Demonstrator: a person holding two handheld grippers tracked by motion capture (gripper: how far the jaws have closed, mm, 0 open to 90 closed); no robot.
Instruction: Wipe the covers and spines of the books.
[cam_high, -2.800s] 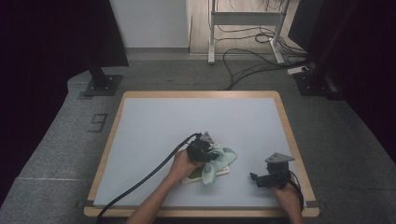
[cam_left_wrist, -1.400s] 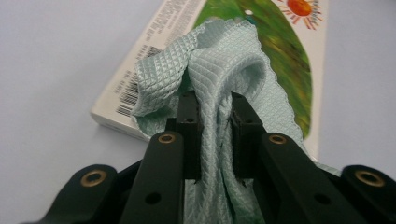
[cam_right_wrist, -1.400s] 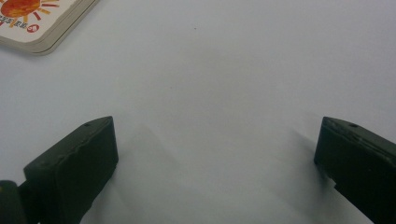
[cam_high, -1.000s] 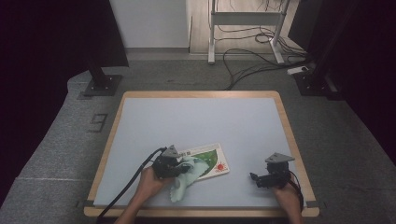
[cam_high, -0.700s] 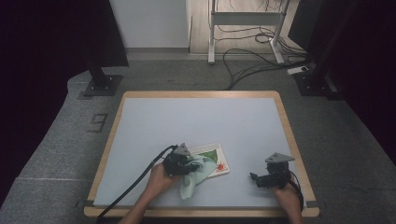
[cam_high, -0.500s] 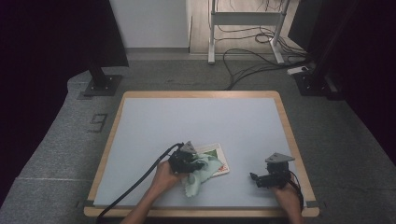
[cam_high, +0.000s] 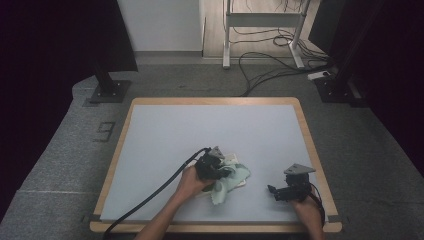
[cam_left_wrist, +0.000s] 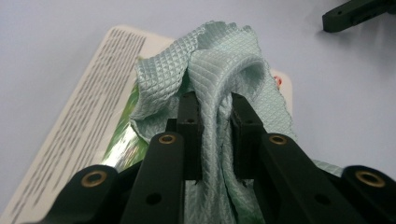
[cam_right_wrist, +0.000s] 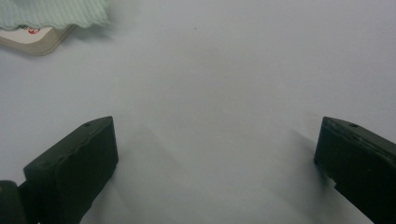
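At the bottom of the left gripper view, the left gripper (cam_left_wrist: 215, 140) has its two black jaws pinched on a bunched fold of pale green waffle-weave cloth (cam_left_wrist: 219, 79), which rises between them and drapes forward over a flat printed card (cam_left_wrist: 84, 107) lying on the grey table top (cam_left_wrist: 56, 28); dense lines of text run along the card's left side and a green printed patch shows under the cloth. In the high view this pair sits low and centre in the frame, the left gripper (cam_high: 220, 172) pressing the cloth (cam_high: 230, 181) down on the card (cam_high: 232, 159), of which little more than a pale corner peeks out. To the lower right, the right gripper (cam_high: 274, 191) rests on the table top well apart from the cloth, its jaws spread wide with nothing between them, as the right gripper view confirms; there a corner of the card (cam_right_wrist: 32, 39) and the cloth's edge (cam_right_wrist: 56, 14) sit at the upper left. Judging by this, wiping the card is under way: the cloth is gripped and on the surface, but how much has been covered cannot be told, and setting the cloth down remains.
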